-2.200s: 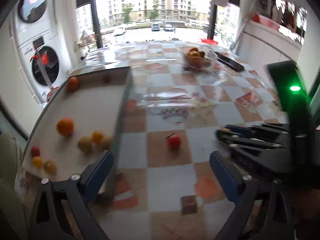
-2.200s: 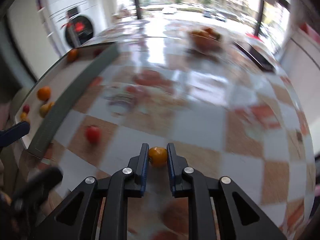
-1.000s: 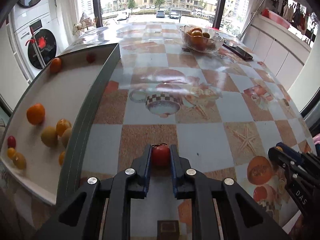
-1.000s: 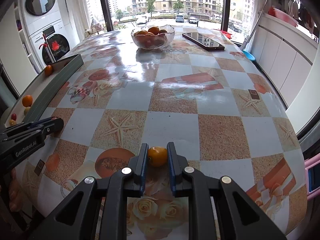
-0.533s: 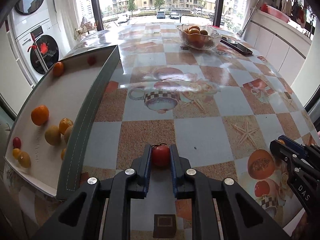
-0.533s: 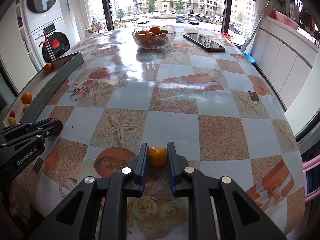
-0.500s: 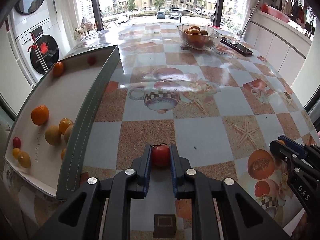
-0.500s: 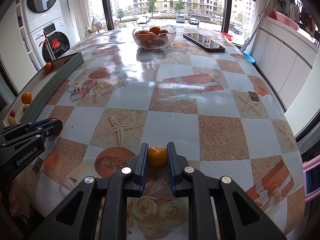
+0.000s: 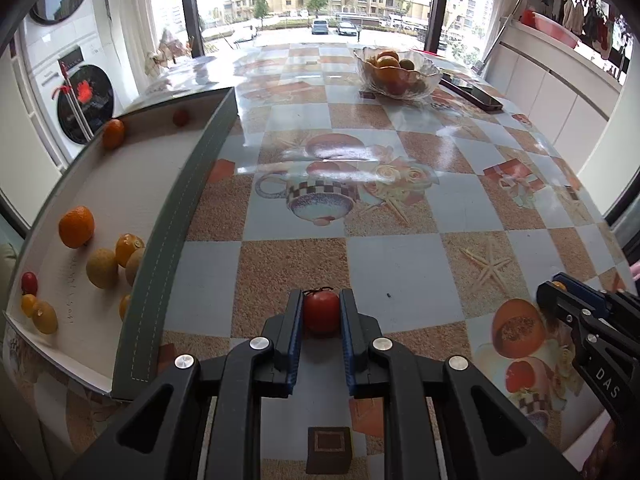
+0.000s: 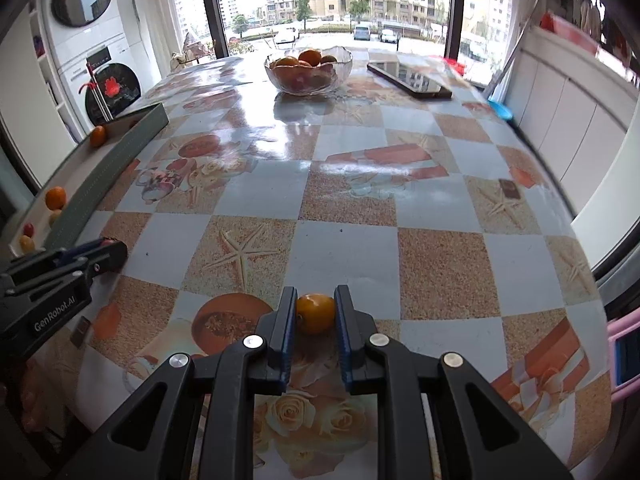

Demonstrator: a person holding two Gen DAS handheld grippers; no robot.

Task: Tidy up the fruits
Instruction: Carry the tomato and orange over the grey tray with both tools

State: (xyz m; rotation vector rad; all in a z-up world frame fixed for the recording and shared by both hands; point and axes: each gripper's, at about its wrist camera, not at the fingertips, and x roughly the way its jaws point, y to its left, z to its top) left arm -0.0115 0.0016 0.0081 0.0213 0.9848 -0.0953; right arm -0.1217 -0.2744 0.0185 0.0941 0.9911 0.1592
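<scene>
Two grippers, two fruits, and both are pinched tight over the checkered table (image 9: 400, 264). Biggest thing first: the white tray (image 9: 132, 184) with the grey rim runs along the table's left edge, loose fruit scattered inside it, and at the far end sits the glass bowl (image 10: 308, 70) piled with oranges. That bowl lies straight ahead of both hands, well apart from them, with bare tabletop between. From the right wrist's view it sits almost dead centre up the table; from the left wrist's view it's ahead and a little to the right, so I'd judge neither hand has much of a head start.

Now the claws. The left gripper (image 9: 321, 316) is clamped narrow on the red tomato (image 9: 321, 312), stem up, both pads pressing its sides. The right gripper (image 10: 315, 316) is squeezed just as close on the small orange fruit (image 10: 315, 313). Both fruits are round, so no long axis to fuss over. I can't tell whether either fruit touches the table or rides just above it.
</scene>
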